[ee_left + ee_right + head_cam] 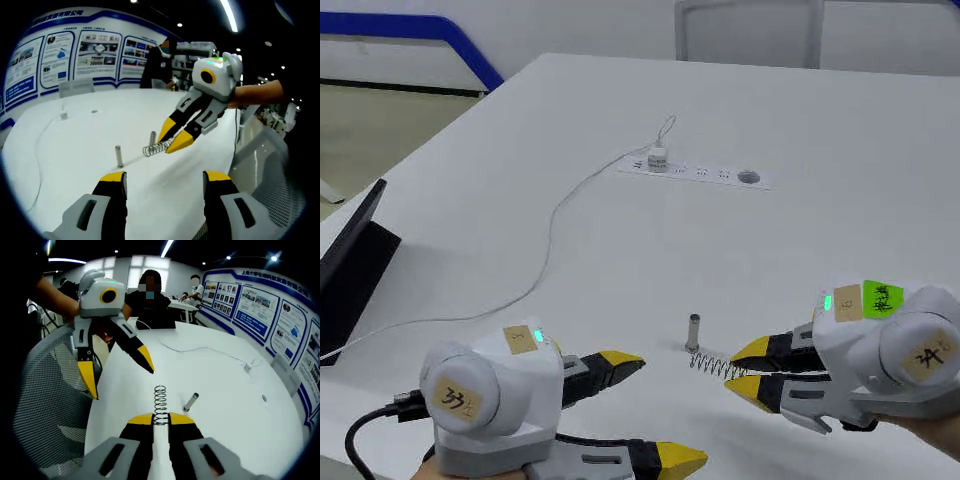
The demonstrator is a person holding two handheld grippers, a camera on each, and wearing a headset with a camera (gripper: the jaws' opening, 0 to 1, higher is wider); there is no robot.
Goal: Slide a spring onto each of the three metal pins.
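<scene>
The right gripper (160, 419) has its jaws pinched nearly closed on the right end of a small coil spring (160, 402). The free coils reach left, ending just beside the upright metal pin (190, 402). Light and floppy, the spring would likely bend or flick if squeezed mid-coil, so an end grip suits it. Further left, the left gripper (165, 175) gapes wide and empty above the white table (620, 250).

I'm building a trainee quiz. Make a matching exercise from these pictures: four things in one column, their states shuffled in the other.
Things: 1 spring; 2 pin; 3 left claw; 4 power strip.
States: A open, holding nothing; B white plug in it; C upright on the table; D held at one end by the right claw.
Pairs: 1-D, 2-C, 3-A, 4-B.
</scene>
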